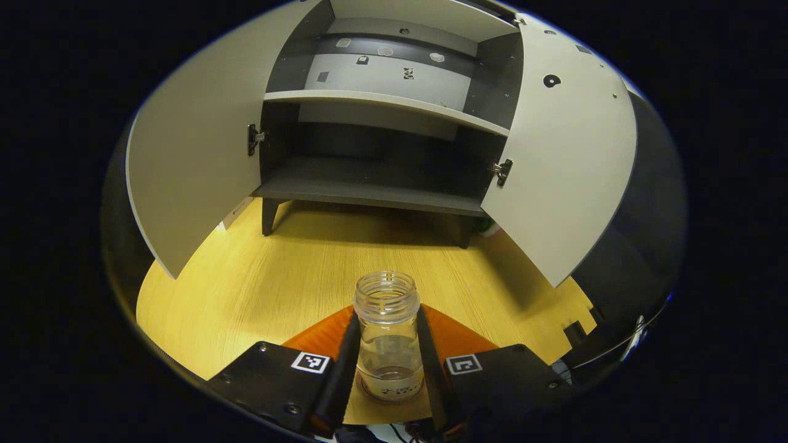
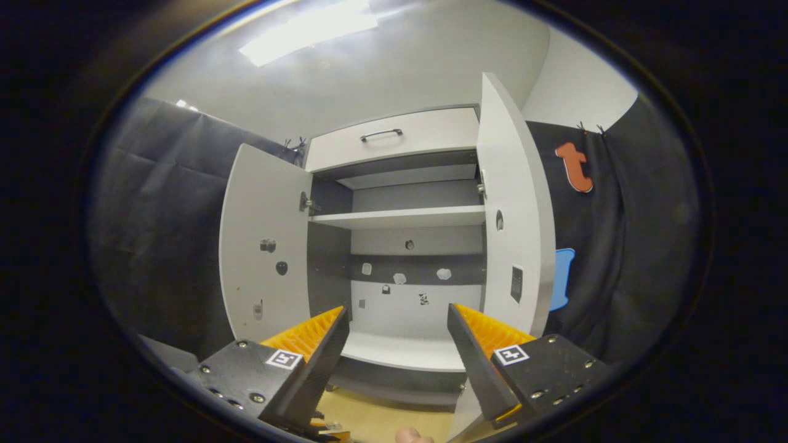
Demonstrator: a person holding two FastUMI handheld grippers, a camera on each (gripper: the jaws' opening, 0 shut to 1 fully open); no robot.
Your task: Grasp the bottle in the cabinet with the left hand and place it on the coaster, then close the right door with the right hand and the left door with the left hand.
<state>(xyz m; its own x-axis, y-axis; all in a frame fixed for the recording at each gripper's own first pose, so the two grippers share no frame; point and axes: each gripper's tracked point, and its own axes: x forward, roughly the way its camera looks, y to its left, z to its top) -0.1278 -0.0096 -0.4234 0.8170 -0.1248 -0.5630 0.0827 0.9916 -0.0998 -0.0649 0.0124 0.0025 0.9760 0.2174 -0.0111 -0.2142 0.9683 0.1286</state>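
A clear, capless bottle [image 1: 388, 332] stands upright between the black fingers [image 1: 341, 363] of my left gripper [image 1: 388, 320], which is shut on its sides low over the wooden table [image 1: 258, 277]. A brownish round patch shows under the bottle's base; I cannot tell whether it is the coaster. Beyond it the cabinet [image 1: 375, 178] stands with both doors open, its left door [image 1: 184, 160] and right door [image 1: 566, 160] swung wide. In the right gripper view my right gripper [image 2: 397, 309] is open and holds nothing, facing the cabinet [image 2: 406, 215], whose right door [image 2: 511, 234] rises just past its right finger.
The cabinet's shelves [image 1: 381, 101] are bare, and a drawer with a metal handle [image 2: 381, 134] tops it. The left door [image 2: 261, 246] stands open at the left. Black cloth [image 2: 622, 258] hangs around the booth. A fingertip [image 2: 409, 435] peeks in at the bottom edge.
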